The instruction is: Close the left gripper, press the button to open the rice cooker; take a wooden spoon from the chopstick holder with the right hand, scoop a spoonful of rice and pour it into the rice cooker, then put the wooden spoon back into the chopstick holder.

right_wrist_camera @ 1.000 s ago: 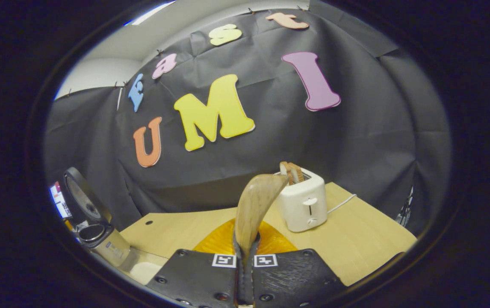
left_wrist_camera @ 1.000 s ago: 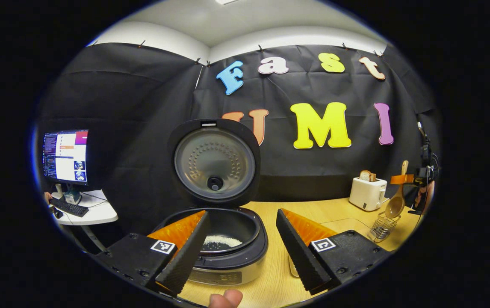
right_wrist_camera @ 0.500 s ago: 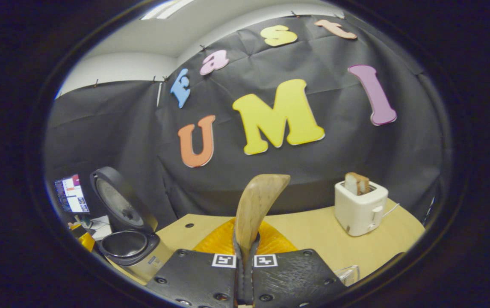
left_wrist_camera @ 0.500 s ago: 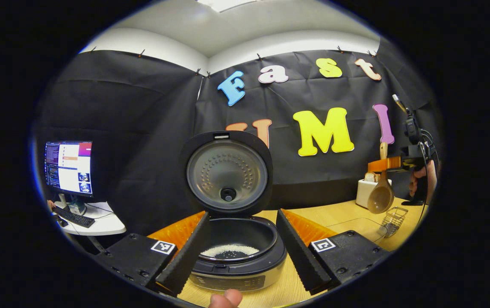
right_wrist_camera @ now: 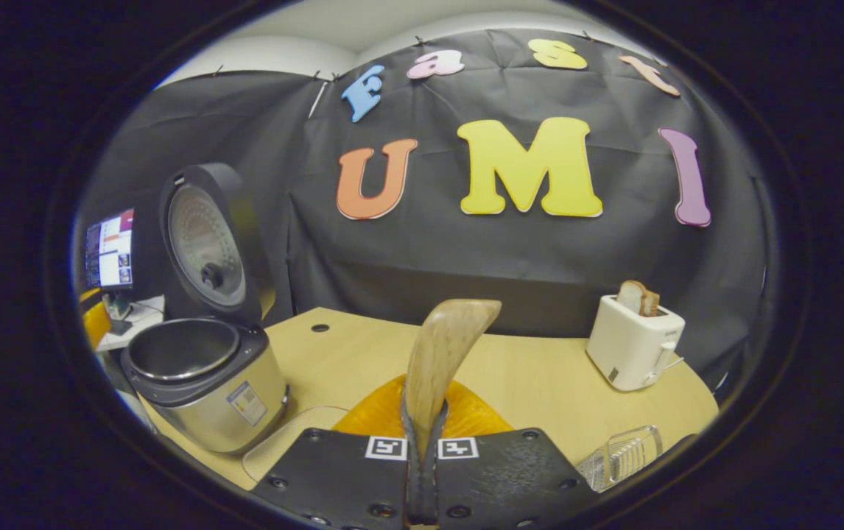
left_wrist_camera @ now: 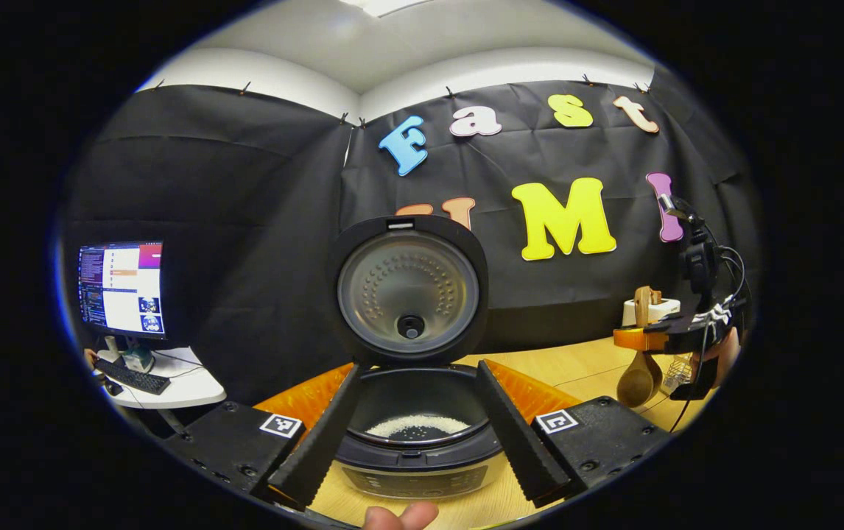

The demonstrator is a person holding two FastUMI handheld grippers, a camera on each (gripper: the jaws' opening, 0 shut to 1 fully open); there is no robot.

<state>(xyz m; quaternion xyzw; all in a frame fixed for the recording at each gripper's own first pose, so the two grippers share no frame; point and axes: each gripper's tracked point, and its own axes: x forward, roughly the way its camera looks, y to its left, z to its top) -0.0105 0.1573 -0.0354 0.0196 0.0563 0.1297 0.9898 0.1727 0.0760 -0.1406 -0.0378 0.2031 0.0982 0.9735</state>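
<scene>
The rice cooker [left_wrist_camera: 422, 464] stands open right before my left gripper [left_wrist_camera: 418, 368], its lid [left_wrist_camera: 407, 294] upright, and white rice [left_wrist_camera: 418, 425] lies in its pot. My left gripper is open, one finger to each side of the pot. The right gripper [left_wrist_camera: 661, 337] hangs at the far right above the table, shut on the wooden spoon [left_wrist_camera: 637, 379], bowl down. In the right gripper view the spoon [right_wrist_camera: 440, 361] rises from between the shut fingers of my right gripper [right_wrist_camera: 422, 442]. The open rice cooker [right_wrist_camera: 205, 383] is at left. The wire chopstick holder [right_wrist_camera: 621, 456] lies low at right.
A white toaster [right_wrist_camera: 635, 342] with bread stands at the back right of the wooden table [right_wrist_camera: 540, 383]. A clear flat mat [right_wrist_camera: 275, 449] lies beside the cooker. A monitor [left_wrist_camera: 121, 288] and keyboard are on a side desk at left. A thumb [left_wrist_camera: 400, 515] is at the bottom edge.
My right gripper lifted the spoon up away from the chopstick holder, then came down and turned left toward the cooker. My left gripper shifted until the cooker sat centred between its open fingers.
</scene>
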